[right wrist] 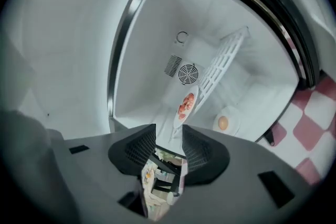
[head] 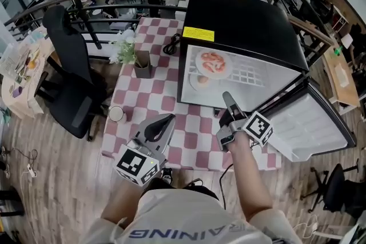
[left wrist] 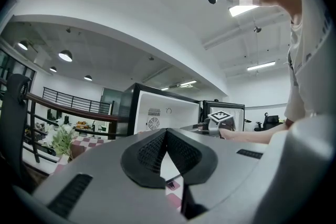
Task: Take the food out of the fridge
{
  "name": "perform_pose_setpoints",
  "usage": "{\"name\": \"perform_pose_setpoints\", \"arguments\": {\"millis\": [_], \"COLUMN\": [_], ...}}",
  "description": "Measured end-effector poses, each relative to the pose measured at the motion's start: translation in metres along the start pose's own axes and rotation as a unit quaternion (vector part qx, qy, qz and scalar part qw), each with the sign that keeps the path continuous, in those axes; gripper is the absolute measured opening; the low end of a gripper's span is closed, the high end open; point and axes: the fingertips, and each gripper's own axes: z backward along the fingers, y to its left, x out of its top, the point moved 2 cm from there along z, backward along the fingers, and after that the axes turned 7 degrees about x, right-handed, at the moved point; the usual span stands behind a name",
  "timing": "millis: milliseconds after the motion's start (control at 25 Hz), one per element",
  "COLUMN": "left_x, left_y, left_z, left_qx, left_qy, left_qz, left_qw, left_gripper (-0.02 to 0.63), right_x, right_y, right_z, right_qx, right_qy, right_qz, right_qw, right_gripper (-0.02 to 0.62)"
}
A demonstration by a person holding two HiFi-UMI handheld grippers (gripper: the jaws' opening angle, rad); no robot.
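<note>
A small black fridge [head: 246,26] stands on the checked table [head: 154,94] with its door [head: 311,123] swung open to the right. On its wire shelf [right wrist: 220,63] lies a plate of red-orange food [head: 212,63] [right wrist: 185,104]. Below that sits a second plate with an egg [head: 200,82] [right wrist: 224,123]. My right gripper [head: 227,99] [right wrist: 169,136] is rolled sideways just in front of the opening, open, with nothing between its pads. My left gripper [head: 163,121] [left wrist: 166,134] hangs over the table's near edge, shut and empty, pointing level toward the fridge [left wrist: 163,113].
A black office chair [head: 68,77] stands left of the table. On the table are a small plant [head: 124,46], a brown pot [head: 143,64], a white cup [head: 116,114] and a black cable [head: 170,44]. A curved railing runs behind.
</note>
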Motion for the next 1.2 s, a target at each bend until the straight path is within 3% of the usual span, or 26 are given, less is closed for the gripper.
{"name": "perform_pose_setpoints", "arguments": {"millis": [120,400,640,1000,1200], "left_x": [-0.004,-0.011,-0.012,-0.019,-0.017], "left_y": [0.009,0.026,0.043,0.057,0.057], "left_z": [0.003,0.002,-0.003,-0.015,-0.021], "left_qx": [0.004,-0.003,-0.007,-0.023,-0.032], "left_qy": [0.003,0.006,0.008,0.016,0.017], "left_qz": [0.009,0.021,0.026,0.026,0.027], "left_qw": [0.9999,0.9998,0.9996,0.9993,0.9990], "left_gripper": [0.006,0.008,0.006,0.007,0.006], "right_x": [0.002,0.002,0.003,0.003,0.003], "right_y": [-0.017,-0.045,-0.053,-0.056,-0.054], "right_z": [-0.021,-0.062,-0.079,-0.080,-0.076], "right_qx": [-0.011,-0.039,-0.046,-0.039,-0.033], "right_qy": [-0.034,-0.075,-0.095,-0.118,-0.120], "right_qz": [-0.073,-0.144,-0.181,-0.206,-0.215], "right_qw": [0.997,0.986,0.978,0.971,0.969], "right_gripper": [0.153,0.152,0.140,0.042,0.034]}}
